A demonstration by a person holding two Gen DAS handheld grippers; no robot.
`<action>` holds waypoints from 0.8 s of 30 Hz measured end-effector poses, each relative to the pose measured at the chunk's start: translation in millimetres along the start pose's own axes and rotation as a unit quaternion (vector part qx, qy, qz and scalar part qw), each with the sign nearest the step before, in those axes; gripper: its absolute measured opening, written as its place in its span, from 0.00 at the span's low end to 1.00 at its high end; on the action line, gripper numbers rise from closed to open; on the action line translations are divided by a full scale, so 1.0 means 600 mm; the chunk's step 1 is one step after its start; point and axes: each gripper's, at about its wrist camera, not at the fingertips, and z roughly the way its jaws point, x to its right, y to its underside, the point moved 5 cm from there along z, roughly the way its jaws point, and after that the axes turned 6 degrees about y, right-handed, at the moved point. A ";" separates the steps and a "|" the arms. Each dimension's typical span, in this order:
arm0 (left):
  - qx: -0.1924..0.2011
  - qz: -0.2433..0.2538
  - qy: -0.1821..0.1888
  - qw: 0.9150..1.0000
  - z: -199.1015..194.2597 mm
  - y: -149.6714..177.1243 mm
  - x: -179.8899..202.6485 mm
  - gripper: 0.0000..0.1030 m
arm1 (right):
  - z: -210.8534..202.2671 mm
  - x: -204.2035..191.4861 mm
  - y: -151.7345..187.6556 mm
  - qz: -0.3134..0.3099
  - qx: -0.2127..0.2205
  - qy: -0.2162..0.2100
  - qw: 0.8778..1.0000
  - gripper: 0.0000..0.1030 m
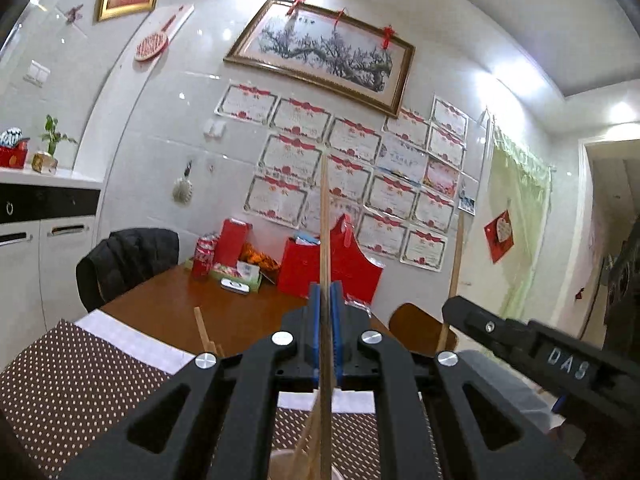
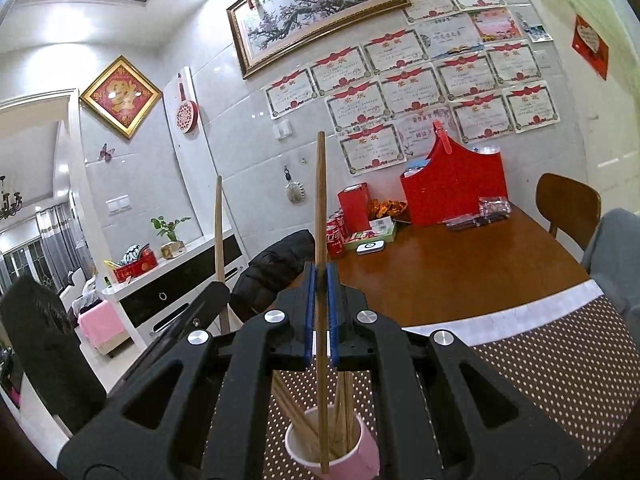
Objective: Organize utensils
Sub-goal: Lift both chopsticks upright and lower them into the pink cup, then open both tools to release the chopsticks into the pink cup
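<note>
My left gripper [image 1: 325,292] is shut on a wooden chopstick [image 1: 325,216] that stands upright, its lower end over a pale cup barely visible at the bottom edge. My right gripper [image 2: 321,276] is shut on another wooden chopstick [image 2: 320,200], held upright, its lower end inside a pink paper cup [image 2: 332,446] with several chopsticks in it. The cup stands on a brown dotted placemat [image 2: 540,380]. The right gripper's body [image 1: 540,348] shows at the right of the left wrist view, with its chopstick [image 1: 454,264]. The left gripper's chopstick [image 2: 219,232] shows in the right wrist view.
A brown wooden table [image 2: 460,264] carries a red gift box [image 2: 452,188], red cans [image 2: 334,236] and snack packets at its far side. A black jacket hangs on a chair [image 1: 128,260]. A wooden chair [image 2: 568,204] stands at the right. A white cabinet [image 1: 36,248] is at the left.
</note>
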 end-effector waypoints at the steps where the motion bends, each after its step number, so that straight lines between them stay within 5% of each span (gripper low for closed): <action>1: 0.000 0.004 -0.002 1.000 0.008 0.005 0.000 0.06 | 0.011 0.000 0.000 -0.003 0.001 0.000 1.000 0.06; 13: -0.012 0.037 -0.013 0.999 0.057 0.080 -0.026 0.06 | 0.082 0.030 0.059 0.007 -0.019 0.012 1.000 0.06; 24: -0.083 0.085 -0.025 0.993 0.011 0.167 -0.047 0.07 | 0.079 0.027 0.173 -0.035 -0.147 0.022 0.988 0.06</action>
